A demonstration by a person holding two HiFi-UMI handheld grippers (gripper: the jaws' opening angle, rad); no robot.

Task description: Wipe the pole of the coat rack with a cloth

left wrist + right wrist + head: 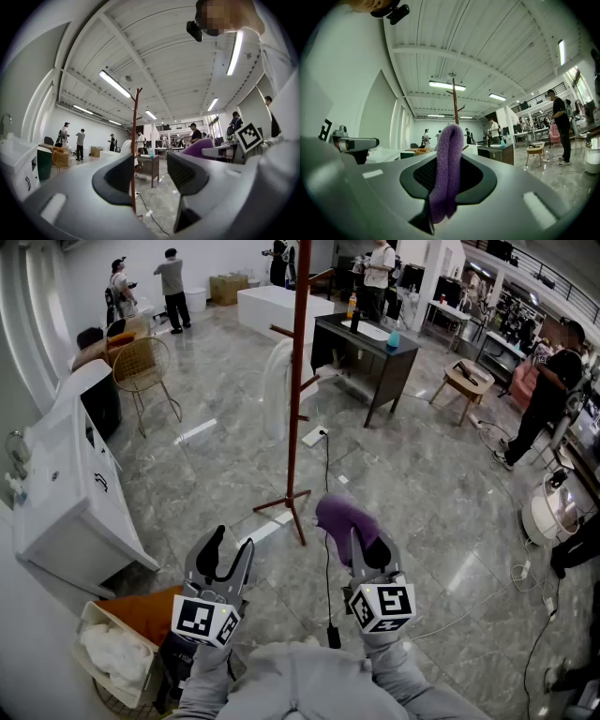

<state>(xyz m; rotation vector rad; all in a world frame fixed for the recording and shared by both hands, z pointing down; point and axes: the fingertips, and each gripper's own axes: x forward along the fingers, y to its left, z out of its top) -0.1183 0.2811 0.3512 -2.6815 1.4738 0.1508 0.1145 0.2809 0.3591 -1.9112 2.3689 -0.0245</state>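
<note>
**Purple cloth held tight, pole far off**

The cloth (pixel 345 519) was purple and fluffy. It looked soft, light and floppy, so it would likely bend around a thin pole with ease. The right gripper (pixel 367 545) had its jaws closed on it. The cloth was folded over, and its round top stuck up past the jaw tips. That loose top looked like the best part to press on the wood.

The pole (pixel 296 371) of the coat rack (pixel 286 502) was thin, straight and red-brown. It looked hard and stiff. It stood on small spread feet, so a strong push might make it rock or tip. A gentle rub up and down seemed safer. A white garment (pixel 277 390) hung from the rack at 9 o'clock of the pole, so that side looked harder to reach.

In the head view, the rack stood at 12 o'clock from the grippers, well apart from them. Nothing touched it.

The left gripper (pixel 232 542) had its jaws apart, with nothing in them. It sat at 9 o'clock of the right one. Both were held low, near the person's body, and pointed ahead at the rack. The empty one could perhaps steady the pole.
</note>
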